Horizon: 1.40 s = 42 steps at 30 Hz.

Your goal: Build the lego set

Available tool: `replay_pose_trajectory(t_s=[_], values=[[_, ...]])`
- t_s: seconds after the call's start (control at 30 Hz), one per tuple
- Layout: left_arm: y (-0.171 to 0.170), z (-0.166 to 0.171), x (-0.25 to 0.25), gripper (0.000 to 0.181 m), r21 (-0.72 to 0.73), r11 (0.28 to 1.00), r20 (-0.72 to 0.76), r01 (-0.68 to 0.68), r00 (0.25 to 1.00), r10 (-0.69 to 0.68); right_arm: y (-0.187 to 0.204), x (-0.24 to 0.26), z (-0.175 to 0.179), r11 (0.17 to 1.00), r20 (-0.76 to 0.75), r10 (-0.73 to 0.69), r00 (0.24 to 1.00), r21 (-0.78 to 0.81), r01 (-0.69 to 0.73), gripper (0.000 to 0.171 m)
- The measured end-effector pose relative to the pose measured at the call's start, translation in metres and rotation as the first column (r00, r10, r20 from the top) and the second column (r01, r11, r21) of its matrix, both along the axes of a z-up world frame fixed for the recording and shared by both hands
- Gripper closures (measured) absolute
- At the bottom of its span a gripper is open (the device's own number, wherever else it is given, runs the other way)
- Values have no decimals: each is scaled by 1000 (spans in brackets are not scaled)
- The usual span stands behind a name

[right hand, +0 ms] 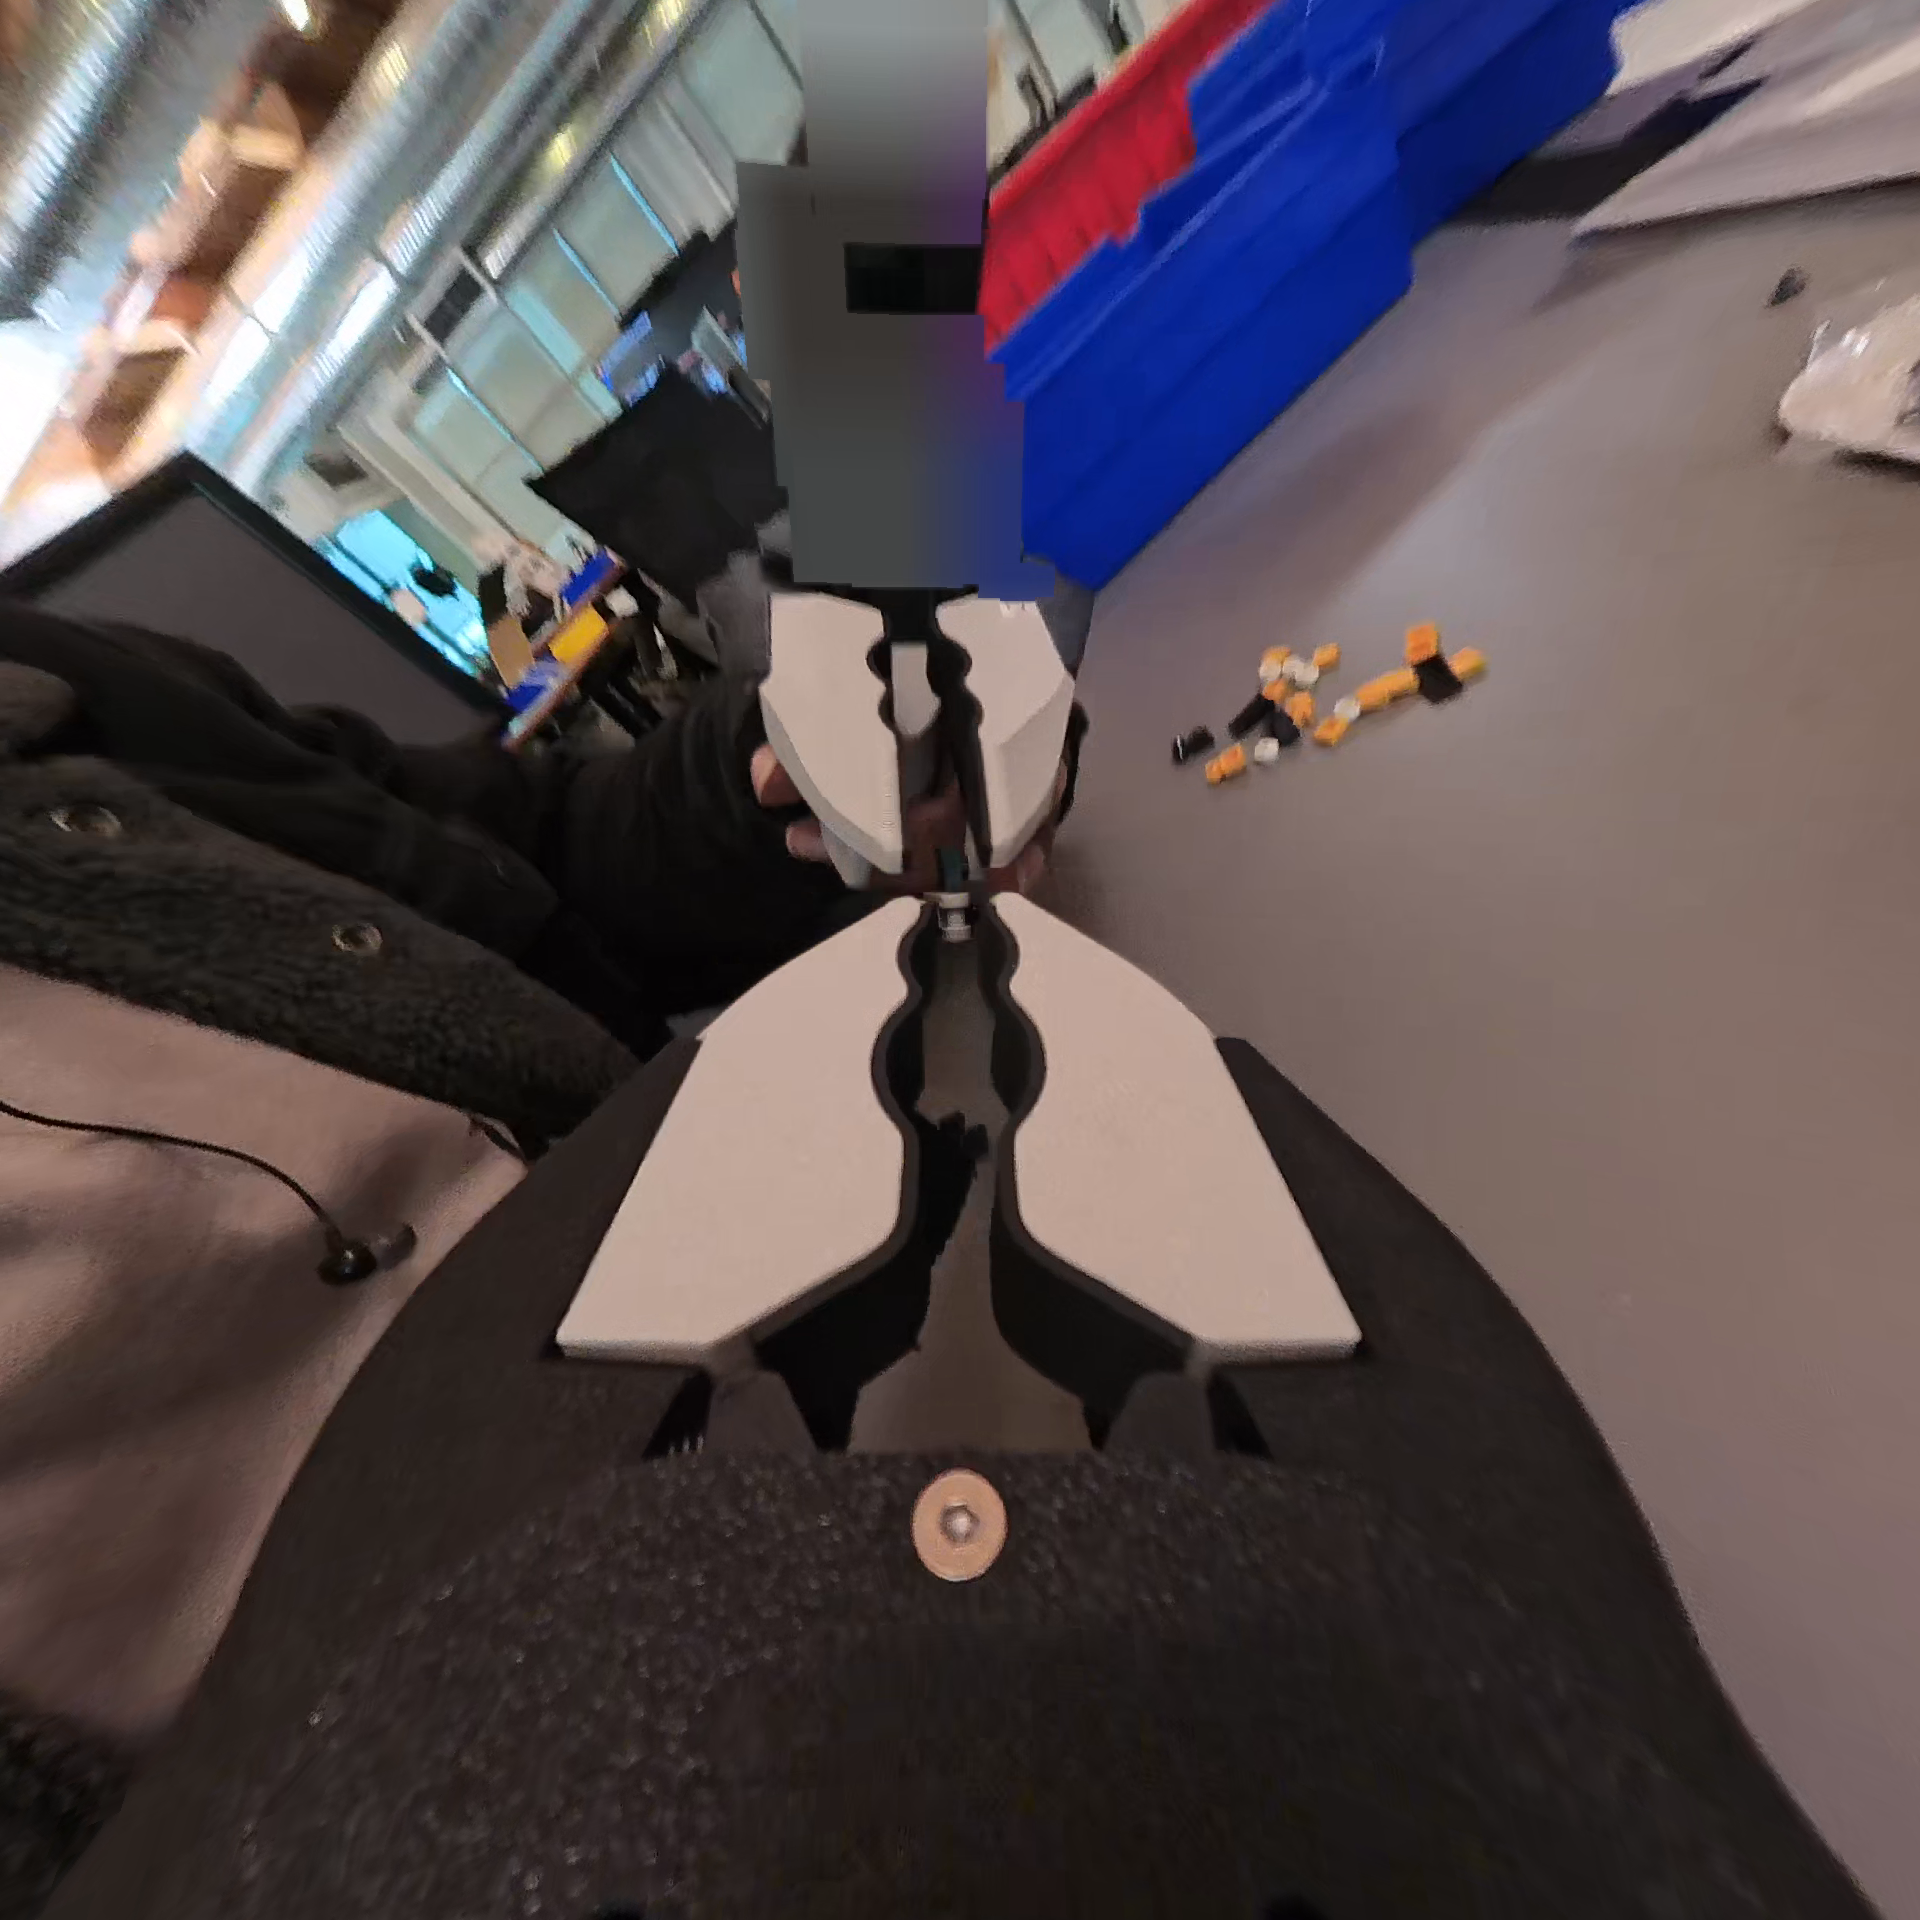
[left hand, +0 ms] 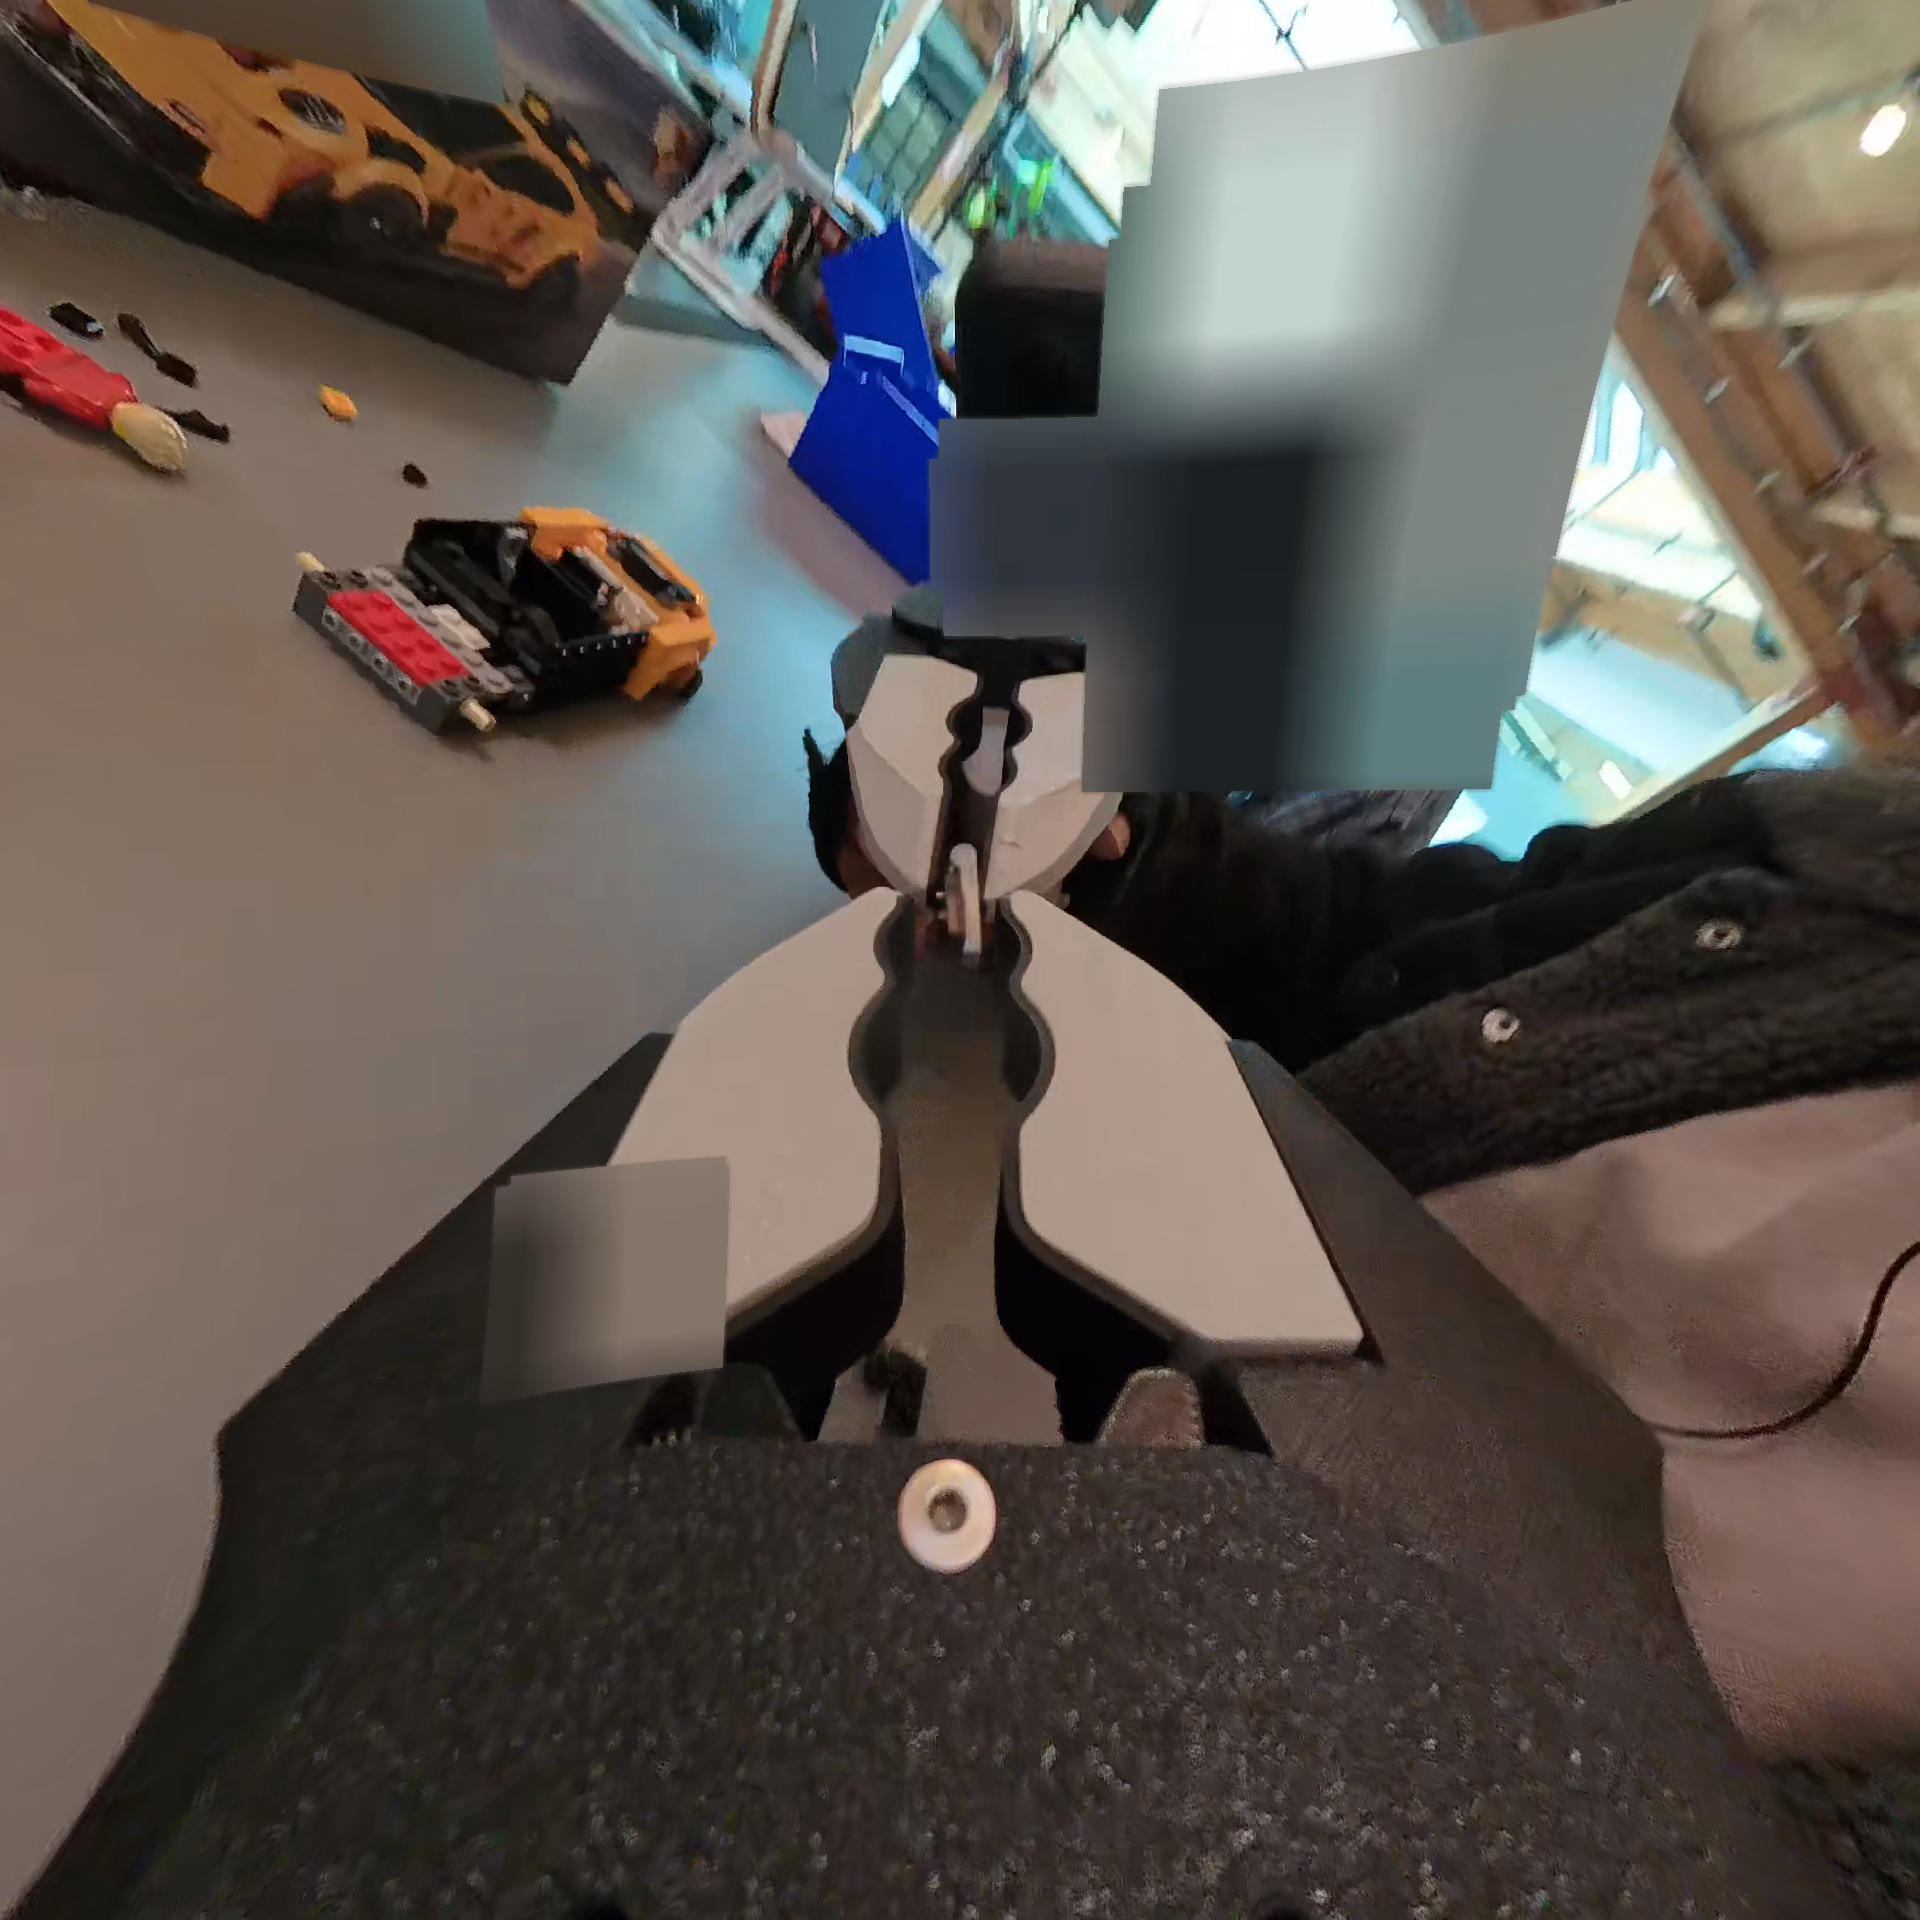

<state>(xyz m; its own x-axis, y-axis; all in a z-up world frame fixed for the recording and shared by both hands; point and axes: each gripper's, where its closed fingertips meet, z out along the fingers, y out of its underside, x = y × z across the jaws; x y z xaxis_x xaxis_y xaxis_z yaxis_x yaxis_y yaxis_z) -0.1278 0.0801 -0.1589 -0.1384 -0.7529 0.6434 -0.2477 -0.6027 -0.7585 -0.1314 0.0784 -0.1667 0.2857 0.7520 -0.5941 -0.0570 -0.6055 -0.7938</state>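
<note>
The flat grey table [left hand: 260,987] carries everything, with a person's dark fleece jacket with snap buttons [left hand: 1610,987] at its near edge. Stacked blue plastic bins [right hand: 1247,312] with a red one behind them stand at the table's far side in the right wrist view. A printed cardboard box showing a yellow vehicle [left hand: 312,177] stands at the back in the left wrist view. In front of it, well apart from both tools, lies the half-built lego car, black and grey with an orange shell and a red plate [left hand: 509,613]. A red brick piece with a cream end [left hand: 73,379] and scattered small black parts [left hand: 156,358] lie to its left near the box. In the right wrist view, a loose cluster of small orange, black and white lego bricks [right hand: 1330,701] lies on the table to the right, with a crumpled clear plastic bag [right hand: 1860,395] farther off. The 2 tools meet tip to tip above the table. The left tongs [left hand: 964,920] are clenched on a small pale grey lego piece [left hand: 966,899]. The right tongs [right hand: 951,920] are clenched on a small white and dark green lego piece [right hand: 951,909], and each view shows the other tool just beyond its own tips; whether the 2 small pieces are joined cannot be told.
</note>
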Motion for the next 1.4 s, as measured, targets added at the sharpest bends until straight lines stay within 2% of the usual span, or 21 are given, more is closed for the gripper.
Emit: replay_pose_trajectory(t_s=[0.13,0.3,0.43,0.5,0.63,0.7,0.8,1.17,1.4], values=[[-11,-18,-4,175,80,993,-127,87,989,-76,-7,-8,-13,999,84,49,995,4,-49,164],[-12,-27,-10,177,76,990,-196,119,975,-103,-8,-11,-21,999,128,51,990,-2,-51,164],[4,-48,-25,177,59,993,-328,98,942,-73,-13,-12,-30,992,291,56,955,94,-87,157],[10,-64,-37,177,9,995,-404,95,911,-83,-29,-21,-41,967,447,107,888,160,-197,155],[10,-84,-49,177,-42,993,-501,113,857,-119,-56,-36,-78,888,732,127,669,217,-405,149],[10,-92,-51,177,-34,993,-537,117,835,-117,-61,-42,-87,867,786,112,608,222,-446,148],[10,-93,-54,177,-20,993,-560,120,821,-111,-60,-43,-94,875,819,90,567,207,-438,148],[21,-96,-66,166,75,992,-629,97,777,-28,-59,-44,-95,895,804,106,585,179,-408,161],[16,-97,-66,170,113,982,-636,151,770,-45,-59,-44,-95,896,797,116,592,173,-409,163]])
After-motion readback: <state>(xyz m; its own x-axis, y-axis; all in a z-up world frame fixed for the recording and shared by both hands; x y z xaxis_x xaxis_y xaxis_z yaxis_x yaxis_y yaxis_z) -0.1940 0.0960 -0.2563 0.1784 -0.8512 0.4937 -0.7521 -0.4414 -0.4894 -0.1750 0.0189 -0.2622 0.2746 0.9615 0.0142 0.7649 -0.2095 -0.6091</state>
